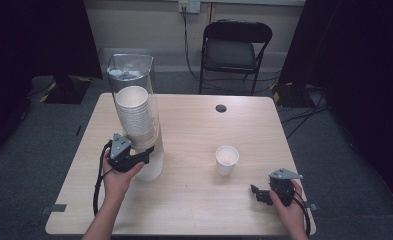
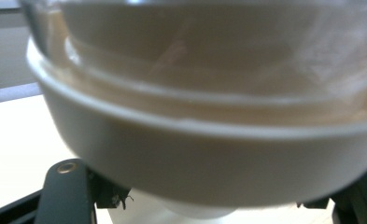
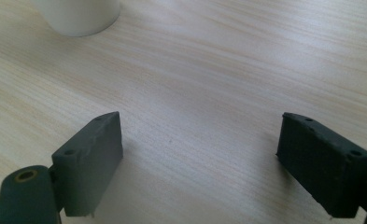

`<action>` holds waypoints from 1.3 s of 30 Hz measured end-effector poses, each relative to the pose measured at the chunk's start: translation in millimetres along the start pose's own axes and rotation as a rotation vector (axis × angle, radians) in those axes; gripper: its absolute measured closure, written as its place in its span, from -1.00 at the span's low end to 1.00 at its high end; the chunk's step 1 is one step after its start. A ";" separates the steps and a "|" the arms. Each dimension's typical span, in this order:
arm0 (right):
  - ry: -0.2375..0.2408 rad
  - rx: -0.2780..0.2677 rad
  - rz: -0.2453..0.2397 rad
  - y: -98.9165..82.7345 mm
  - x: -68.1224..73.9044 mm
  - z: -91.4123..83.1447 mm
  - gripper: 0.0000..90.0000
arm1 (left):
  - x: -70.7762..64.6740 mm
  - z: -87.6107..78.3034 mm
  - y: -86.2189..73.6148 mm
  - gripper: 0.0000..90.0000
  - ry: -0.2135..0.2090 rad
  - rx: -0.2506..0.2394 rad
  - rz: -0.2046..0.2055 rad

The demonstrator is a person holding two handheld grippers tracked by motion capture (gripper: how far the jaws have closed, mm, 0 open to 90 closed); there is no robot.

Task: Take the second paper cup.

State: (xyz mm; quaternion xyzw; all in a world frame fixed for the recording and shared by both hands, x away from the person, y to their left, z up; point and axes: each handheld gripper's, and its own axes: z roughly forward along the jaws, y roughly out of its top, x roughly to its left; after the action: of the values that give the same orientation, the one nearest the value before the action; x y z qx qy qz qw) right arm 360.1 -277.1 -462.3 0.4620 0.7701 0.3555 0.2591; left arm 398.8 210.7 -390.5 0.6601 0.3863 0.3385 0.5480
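Here no brand, label or legible writing appears on any item. A tall clear dispenser tube point(image 1: 134, 75) stands on the left part of the worktop point(image 1: 194, 200), tilted slightly, holding a stack of white paper cups point(image 1: 134, 112). The left claw point(image 1: 145, 156) is at the tube's lower end, its jaws set to either side of the bottom cup point(image 2: 204, 158). In the left gripper view that cup's rim and wall lie directly above the jaws, very close to the lens and blurred; the jaws stand partly closed around it, but whether the pads press on the cup cannot be told. A single white paper cup point(image 1: 227, 160) stands upright and on its own right of the worktop's centre. The right claw point(image 1: 256, 192) rests low over the worktop near the front right corner, well apart from the dispenser and near the single cup, which lies ahead of it and to its left. In the right gripper view its jaws stand wide with bare wood between them. The worktop is pale wood grain with a dark round hole point(image 1: 221, 108) near the far edge. Beyond it are grey carpet point(image 1: 34, 130), a black folding chair point(image 1: 236, 50), cables on the floor, a wall socket point(image 1: 189, 6) and dark curtains at both sides.
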 end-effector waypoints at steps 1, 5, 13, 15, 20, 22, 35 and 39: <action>0.000 -0.001 -0.001 0.0 -0.1 0.1 -0.70 | 0.2 0.2 0.4 -0.40 -0.002 -0.007 -0.009; 0.000 0.000 0.000 0.0 0.0 0.0 -0.70 | 0.5 0.7 0.3 -0.37 0.008 0.003 0.011; 0.000 0.000 -0.001 0.0 -0.1 0.0 -0.70 | 1.1 1.6 -1.0 -0.28 0.003 0.001 0.037; 0.000 0.000 0.001 0.0 0.0 0.0 -0.70 | 1.3 1.0 -1.2 -0.27 0.009 0.009 0.043; 0.000 0.000 -0.001 -0.1 -0.1 0.1 -0.70 | 0.8 1.1 -2.4 -0.26 0.007 0.006 0.039; 0.000 -0.001 0.000 -0.1 0.0 0.1 -0.70 | 0.0 1.0 -2.4 -0.26 0.012 0.008 0.039; -0.001 -0.001 -0.001 -0.1 -0.1 0.1 -0.70 | -1.7 2.0 -5.0 -0.25 0.008 0.035 0.024; -0.002 0.000 0.000 0.0 0.0 0.1 -0.70 | -7.9 8.3 -35.3 -0.22 0.029 0.060 -0.002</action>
State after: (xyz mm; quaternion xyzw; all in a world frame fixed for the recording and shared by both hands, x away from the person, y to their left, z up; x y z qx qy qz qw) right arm 360.1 -277.0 -462.3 0.4624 0.7698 0.3552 0.2597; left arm 397.3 203.5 -426.9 0.6711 0.4048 0.3358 0.5224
